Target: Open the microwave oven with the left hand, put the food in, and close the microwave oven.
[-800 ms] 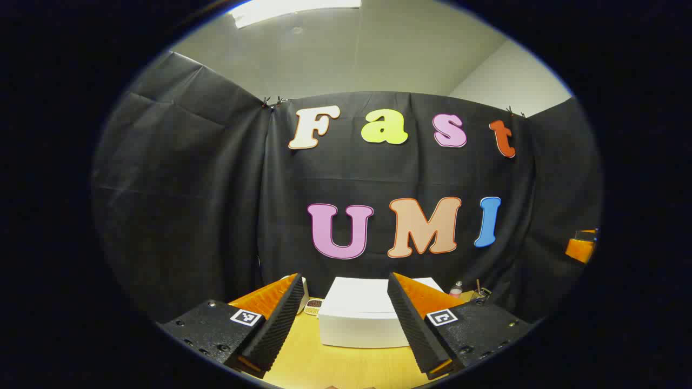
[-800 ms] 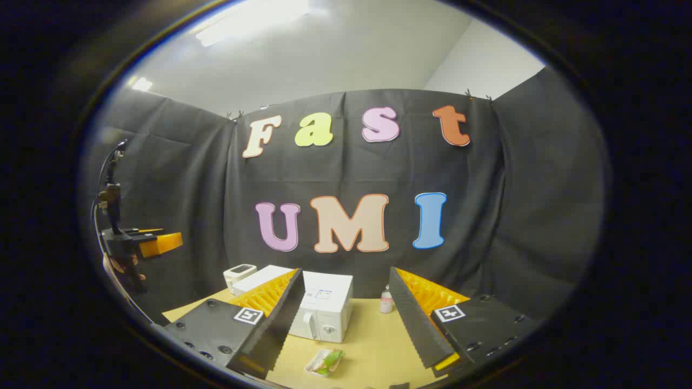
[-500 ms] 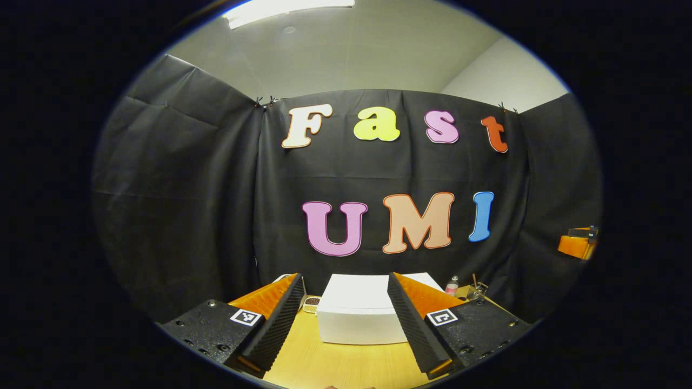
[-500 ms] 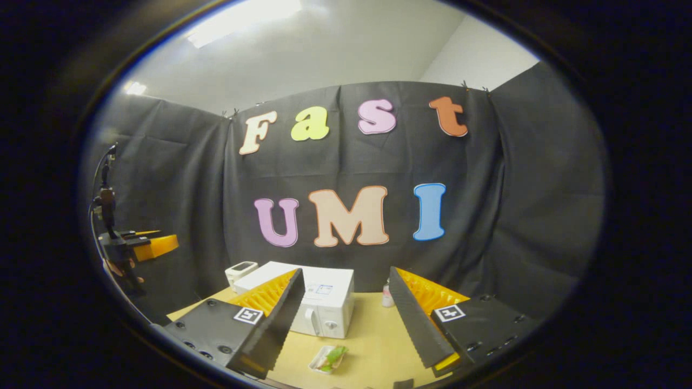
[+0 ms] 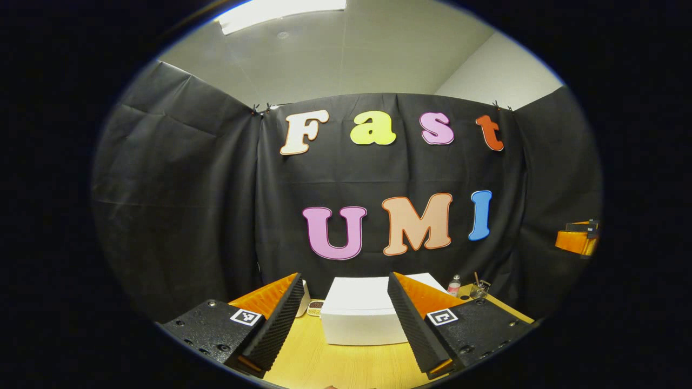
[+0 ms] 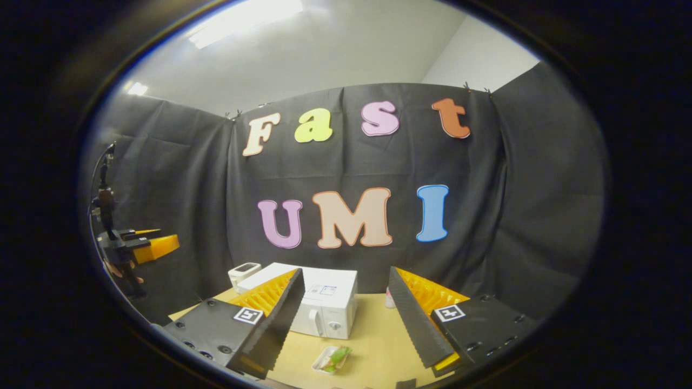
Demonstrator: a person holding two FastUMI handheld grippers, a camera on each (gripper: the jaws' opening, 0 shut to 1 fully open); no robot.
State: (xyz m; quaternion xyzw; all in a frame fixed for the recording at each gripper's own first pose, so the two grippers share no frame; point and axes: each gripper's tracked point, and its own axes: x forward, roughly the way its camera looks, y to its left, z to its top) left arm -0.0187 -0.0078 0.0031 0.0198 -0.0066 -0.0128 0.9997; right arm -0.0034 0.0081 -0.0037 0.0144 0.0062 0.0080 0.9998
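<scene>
left gripper [image 5: 346,324] jaws apart | microwave [image 6: 327,302] (door shut) unchanged, slightly nearer

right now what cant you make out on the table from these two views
- Microwave door: in the left gripper view its right part sits behind the left gripper's own finger.
- Food tray: in the right gripper view it is too small to tell what the green food is.
- Small bottle and the holder beside it: too small in the left gripper view to identify.
- White device behind the microwave: partly hidden, small.
</scene>
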